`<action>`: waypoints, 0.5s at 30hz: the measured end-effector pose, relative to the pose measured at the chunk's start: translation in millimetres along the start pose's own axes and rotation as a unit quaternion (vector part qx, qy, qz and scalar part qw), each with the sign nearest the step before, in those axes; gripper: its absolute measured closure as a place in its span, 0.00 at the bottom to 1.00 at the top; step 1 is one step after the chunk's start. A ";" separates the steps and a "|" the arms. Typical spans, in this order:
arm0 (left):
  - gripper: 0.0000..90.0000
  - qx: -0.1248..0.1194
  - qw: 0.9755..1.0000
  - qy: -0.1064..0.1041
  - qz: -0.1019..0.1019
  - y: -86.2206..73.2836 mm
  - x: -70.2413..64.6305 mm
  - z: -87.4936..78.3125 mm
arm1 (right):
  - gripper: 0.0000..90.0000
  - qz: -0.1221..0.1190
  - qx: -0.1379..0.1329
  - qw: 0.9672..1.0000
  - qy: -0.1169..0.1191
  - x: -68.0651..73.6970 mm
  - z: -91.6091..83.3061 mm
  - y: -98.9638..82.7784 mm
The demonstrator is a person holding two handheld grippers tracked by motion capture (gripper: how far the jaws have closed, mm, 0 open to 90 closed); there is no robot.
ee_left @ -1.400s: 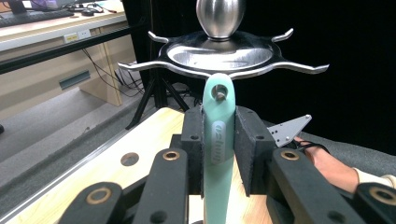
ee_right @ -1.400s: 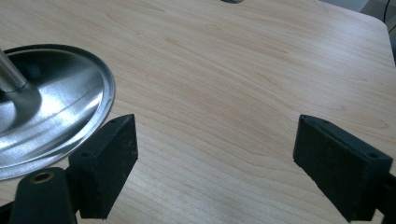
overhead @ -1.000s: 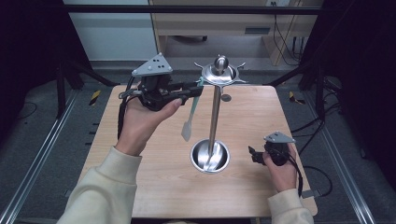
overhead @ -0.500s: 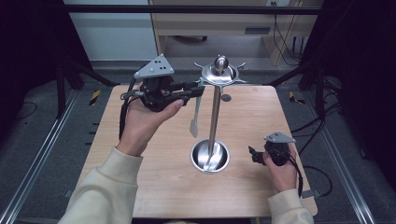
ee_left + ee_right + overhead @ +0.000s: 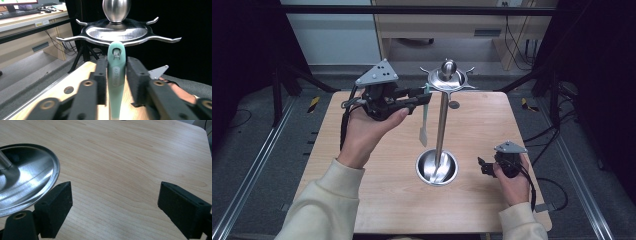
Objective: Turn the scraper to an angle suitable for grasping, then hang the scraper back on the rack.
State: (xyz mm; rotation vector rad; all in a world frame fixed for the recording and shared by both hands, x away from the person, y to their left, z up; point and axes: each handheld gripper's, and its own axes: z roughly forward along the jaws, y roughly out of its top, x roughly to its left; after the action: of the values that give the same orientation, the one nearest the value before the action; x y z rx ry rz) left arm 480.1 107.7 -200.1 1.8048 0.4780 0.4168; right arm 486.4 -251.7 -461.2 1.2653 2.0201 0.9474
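Note:
A steel stand rises from a round dish base (image 5: 437,169) at mid-table, its pole (image 5: 441,125) topped by a hook rack (image 5: 447,79) with a ball knob. My left gripper (image 5: 426,96) is raised beside that rack and shut on the top of a pale green utensil (image 5: 424,125), which hangs down just left of the pole. In the left gripper view the pads (image 5: 136,75) clamp the green handle (image 5: 116,75), whose end hole sits just below the rack's rim (image 5: 117,31). My right gripper (image 5: 482,166) rests low on the table right of the base, open with nothing between its jaws (image 5: 115,205).
The wooden table (image 5: 377,200) has rounded corners with dark floor and metal rails around it. The dish base (image 5: 27,177) lies close to the right gripper's left jaw. A desk and cables stand behind the table.
My left gripper has carried the green utensil a little to the right, closer to the pole and the rack. The right hand has stayed still.

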 end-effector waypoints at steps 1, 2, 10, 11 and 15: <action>0.67 -0.001 1.000 0.002 0.003 -1.0 -1.8 -1.0 | 0.14 0.000 -0.001 1.000 0.000 0.0 -0.1 0.0; 0.64 -0.002 1.000 0.006 0.006 -2.7 -4.2 -2.6 | 0.14 0.000 -0.002 1.000 0.000 -0.2 -0.1 0.1; 0.33 -0.004 0.999 0.031 0.011 -13.9 -11.9 -12.7 | 0.13 0.000 -0.004 1.000 -0.002 0.0 0.0 0.8; 0.31 -0.002 0.999 0.033 0.011 -15.3 -12.2 -14.0 | 0.13 0.001 -0.005 1.000 -0.002 0.0 0.0 0.9; 0.23 0.010 0.999 0.042 0.015 -21.5 -12.3 -19.9 | 0.12 0.000 -0.005 1.000 -0.005 -0.8 0.3 0.9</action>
State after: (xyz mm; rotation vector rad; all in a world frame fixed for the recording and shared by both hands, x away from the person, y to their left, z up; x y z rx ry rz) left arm 457.2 122.9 -215.8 1.8210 0.5147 0.5125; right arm 487.4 -252.0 -460.5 1.2628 2.0044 0.9494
